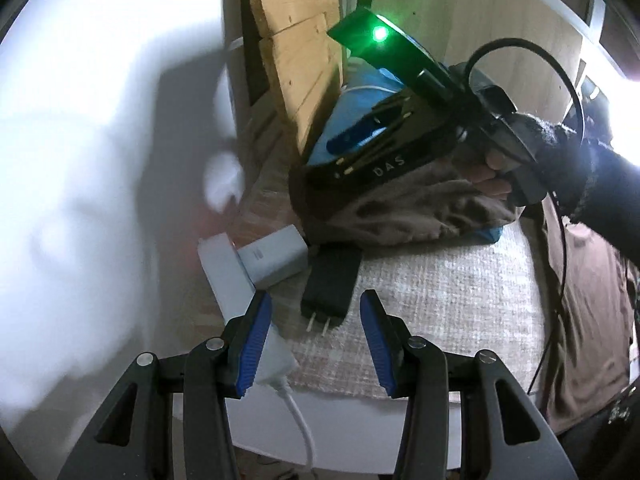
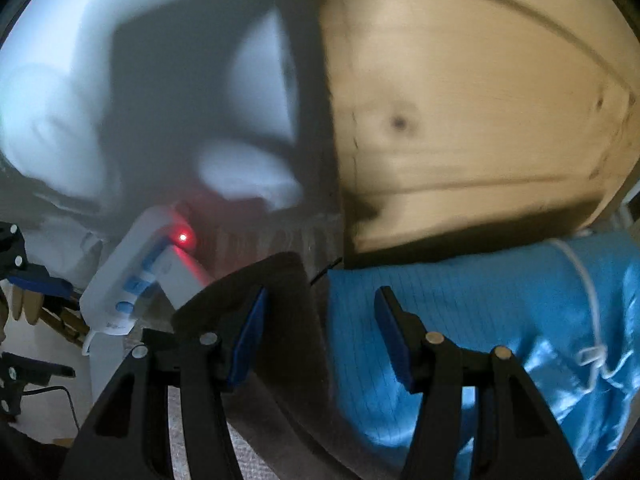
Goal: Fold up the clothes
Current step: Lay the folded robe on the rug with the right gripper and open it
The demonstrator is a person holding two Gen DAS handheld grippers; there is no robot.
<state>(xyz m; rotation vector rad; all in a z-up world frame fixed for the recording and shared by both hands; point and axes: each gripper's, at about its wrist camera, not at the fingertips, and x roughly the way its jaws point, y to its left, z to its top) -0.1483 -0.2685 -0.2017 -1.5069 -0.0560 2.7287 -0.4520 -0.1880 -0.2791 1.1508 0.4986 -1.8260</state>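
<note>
Fingers (image 1: 253,344) beside black charger (image 1: 331,284)

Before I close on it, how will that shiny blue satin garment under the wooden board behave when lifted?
The shiny blue satin garment looks thin and creased, so probably floppy and light, sagging from one pinch. Its sheen suggests slippery; it may slide from the open right hand-held gripper. The brown cloth lying on it could drag along.

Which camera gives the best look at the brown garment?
The left wrist view. It shows the brown garment as a crumpled heap on the blue cloth, with the right gripper over it. The right wrist view shows only a dark blurred fold beside the blue cloth.
</note>
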